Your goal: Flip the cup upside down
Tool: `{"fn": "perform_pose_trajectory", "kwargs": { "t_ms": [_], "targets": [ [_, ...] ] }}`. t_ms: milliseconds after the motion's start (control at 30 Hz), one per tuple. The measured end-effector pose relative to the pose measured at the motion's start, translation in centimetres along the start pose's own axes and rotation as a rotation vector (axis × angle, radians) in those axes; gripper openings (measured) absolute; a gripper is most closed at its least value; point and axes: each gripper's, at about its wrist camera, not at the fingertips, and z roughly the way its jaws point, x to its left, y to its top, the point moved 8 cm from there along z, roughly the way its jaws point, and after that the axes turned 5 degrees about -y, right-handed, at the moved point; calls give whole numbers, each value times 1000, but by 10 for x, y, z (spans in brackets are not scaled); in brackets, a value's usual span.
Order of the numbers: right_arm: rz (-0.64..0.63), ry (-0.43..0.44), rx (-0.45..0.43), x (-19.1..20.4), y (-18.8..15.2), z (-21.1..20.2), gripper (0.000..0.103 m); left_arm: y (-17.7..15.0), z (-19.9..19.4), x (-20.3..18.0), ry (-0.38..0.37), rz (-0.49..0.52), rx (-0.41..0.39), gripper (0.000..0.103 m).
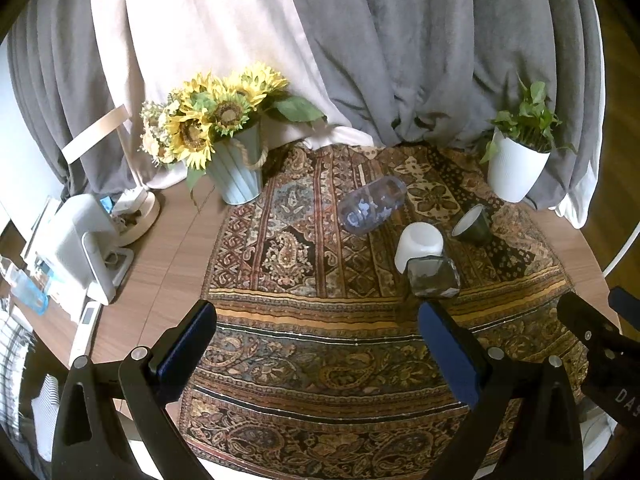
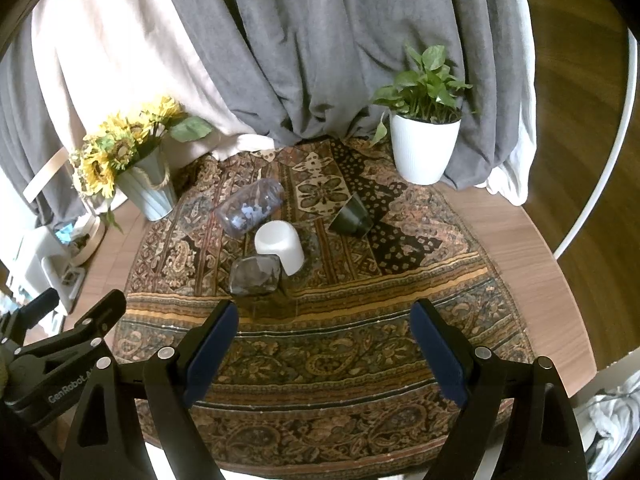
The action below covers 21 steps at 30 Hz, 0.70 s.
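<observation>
Blue-padded fingers of the left gripper (image 1: 316, 344) fill the foreground of the left wrist view, spread wide with nothing between them; the right gripper (image 2: 324, 338) shows the same wide, empty stance in its own view. Both hover above the near edge of the patterned cloth (image 1: 320, 360), which covers a round wooden table (image 1: 168, 248). Four vessels cluster near the cloth's centre, and which one the task means cannot be told. Taking the white cup (image 1: 419, 245) as landmark: it appears to stand mouth-down already, its closed end uppermost. Touching or just in front of it sits a faceted dark glass tumbler (image 1: 433, 277), apparently upright. Behind and to the left lies a clear plastic bottle (image 1: 372, 205) on its side. To the right, a dark green cup (image 1: 472, 225) rests tilted, its pale interior facing the camera; it is judged the likeliest candidate for flipping. Farther back stand a sunflower bucket (image 1: 236, 172) on the left and a white potted plant (image 1: 516, 168) on the right. Risks, as judgement: the tight spacing means a reach for any one vessel could knock its neighbour; the bottle would roll if nudged; the glass tumbler may slip between smooth pads during rotation; and the loose cloth could bunch under a dragged rim, tipping whatever is set down.
</observation>
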Motion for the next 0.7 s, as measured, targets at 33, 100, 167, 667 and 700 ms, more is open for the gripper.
{"fn": "perform_pose_trajectory", "kwargs": {
  "t_ms": [33,100,167,667,700],
  "targets": [
    [1,0,0,0,0,0,88,0,0,0,1,0,-1,103],
    [1,-1,-2,0,0,0,88,1,-1,-1,0,0,-4,103],
    [1,1,-3,0,1,-1,88,1,-1,-1,-1,0,-4,103],
    [-1,0,-4,1,1,-3,88,3,-2,-3,-6,8,-6,103],
    [0,0,-5,1,2,-3,88,2,-1,-3,-6,7,-6,103]
  ]
}}
